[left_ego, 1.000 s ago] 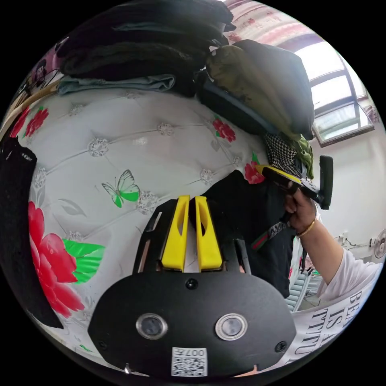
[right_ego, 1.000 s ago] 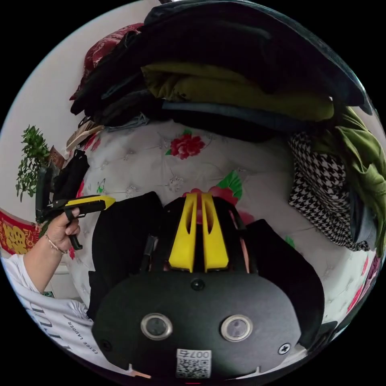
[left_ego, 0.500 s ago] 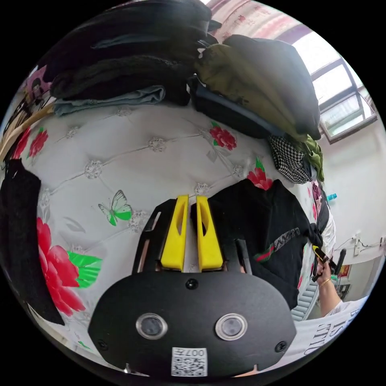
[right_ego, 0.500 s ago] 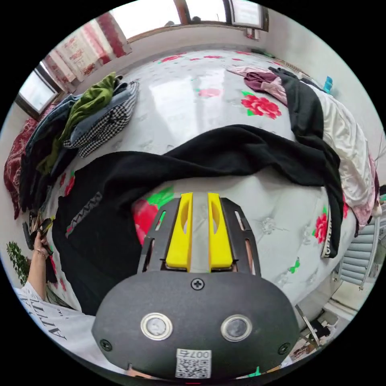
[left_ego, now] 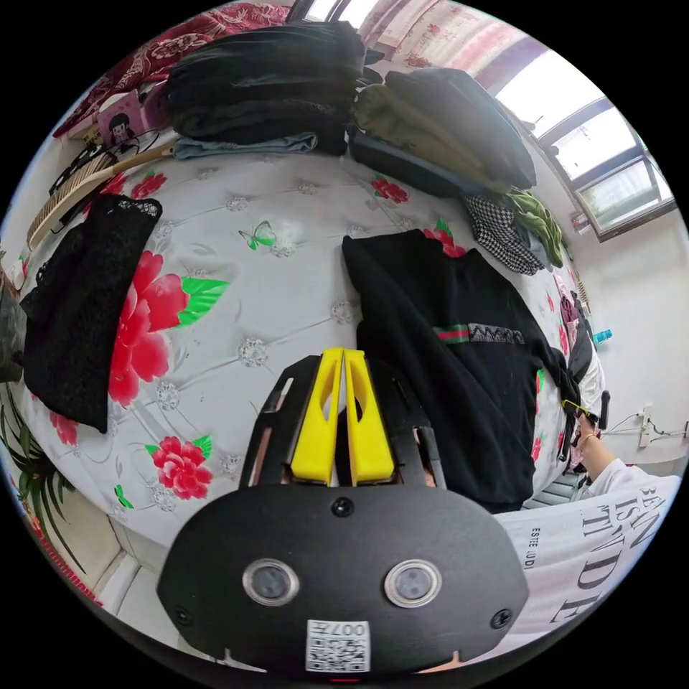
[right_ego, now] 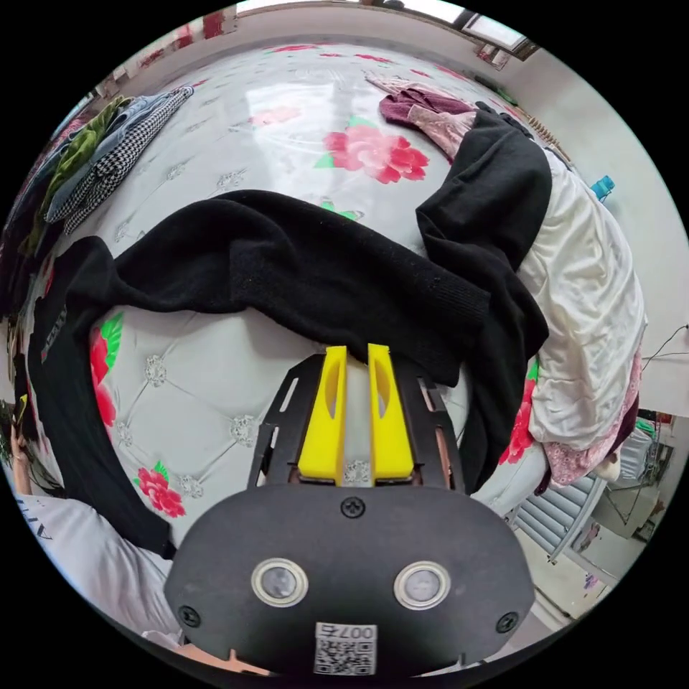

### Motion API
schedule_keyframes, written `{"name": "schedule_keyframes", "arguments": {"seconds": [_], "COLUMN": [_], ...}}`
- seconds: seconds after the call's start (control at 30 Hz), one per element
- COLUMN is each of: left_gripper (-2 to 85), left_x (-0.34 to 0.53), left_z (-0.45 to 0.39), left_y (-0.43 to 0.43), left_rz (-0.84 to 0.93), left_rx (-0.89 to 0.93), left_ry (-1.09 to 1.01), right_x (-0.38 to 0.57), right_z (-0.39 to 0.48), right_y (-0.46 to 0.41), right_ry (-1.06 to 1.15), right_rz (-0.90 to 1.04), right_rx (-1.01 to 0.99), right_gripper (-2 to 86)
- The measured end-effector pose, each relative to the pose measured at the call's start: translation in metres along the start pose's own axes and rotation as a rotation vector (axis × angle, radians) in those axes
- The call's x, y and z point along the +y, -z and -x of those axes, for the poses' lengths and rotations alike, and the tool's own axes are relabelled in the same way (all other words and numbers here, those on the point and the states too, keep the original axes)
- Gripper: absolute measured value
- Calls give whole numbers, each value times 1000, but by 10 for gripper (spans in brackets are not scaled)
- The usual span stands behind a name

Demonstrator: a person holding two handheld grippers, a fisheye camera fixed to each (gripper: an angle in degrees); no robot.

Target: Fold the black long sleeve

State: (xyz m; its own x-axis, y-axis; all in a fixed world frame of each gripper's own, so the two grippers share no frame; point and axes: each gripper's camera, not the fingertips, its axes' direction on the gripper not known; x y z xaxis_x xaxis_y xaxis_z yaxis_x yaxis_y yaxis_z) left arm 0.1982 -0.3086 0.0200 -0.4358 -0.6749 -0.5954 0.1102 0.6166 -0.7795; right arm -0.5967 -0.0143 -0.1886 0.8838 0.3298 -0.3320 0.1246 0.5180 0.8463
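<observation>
Left gripper: jaws nearly closed, holding nothing, above the floral mattress. Black long sleeve lies spread beside it, near stacked clothes. Right gripper: jaws slightly parted, empty, tips just short of the sleeve cuff.

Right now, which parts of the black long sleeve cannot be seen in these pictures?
- Left gripper view: the black long sleeve has its near hem hidden behind the left gripper housing.
- Right gripper view: the sleeve cuff is partly covered by the right gripper.
</observation>
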Motion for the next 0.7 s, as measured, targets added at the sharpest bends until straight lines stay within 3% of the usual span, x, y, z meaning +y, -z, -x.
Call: {"name": "schedule_keyframes", "arguments": {"seconds": [0.1,0.27,0.5,0.7], "left_gripper": [-9,-9,-7,36], "left_x": [9,9,16,32], "left_z": [-7,-18,-17,-20], "left_y": [-4,-5,-5,-15], "left_rz": [18,24,29,32], "left_rx": [30,99,131,320], "left_ry": [-24,-94,-237,-356], "right_x": [-5,16,87,131], "right_z": [-11,-10,5,21], "right_y": [1,42,136,181], "right_ry": [5,83,240,387], "right_rz": [42,-76,-189,-283], "right_rx": [30,-17,-567,-945], "right_gripper": [9,-1,-2,-3]}}
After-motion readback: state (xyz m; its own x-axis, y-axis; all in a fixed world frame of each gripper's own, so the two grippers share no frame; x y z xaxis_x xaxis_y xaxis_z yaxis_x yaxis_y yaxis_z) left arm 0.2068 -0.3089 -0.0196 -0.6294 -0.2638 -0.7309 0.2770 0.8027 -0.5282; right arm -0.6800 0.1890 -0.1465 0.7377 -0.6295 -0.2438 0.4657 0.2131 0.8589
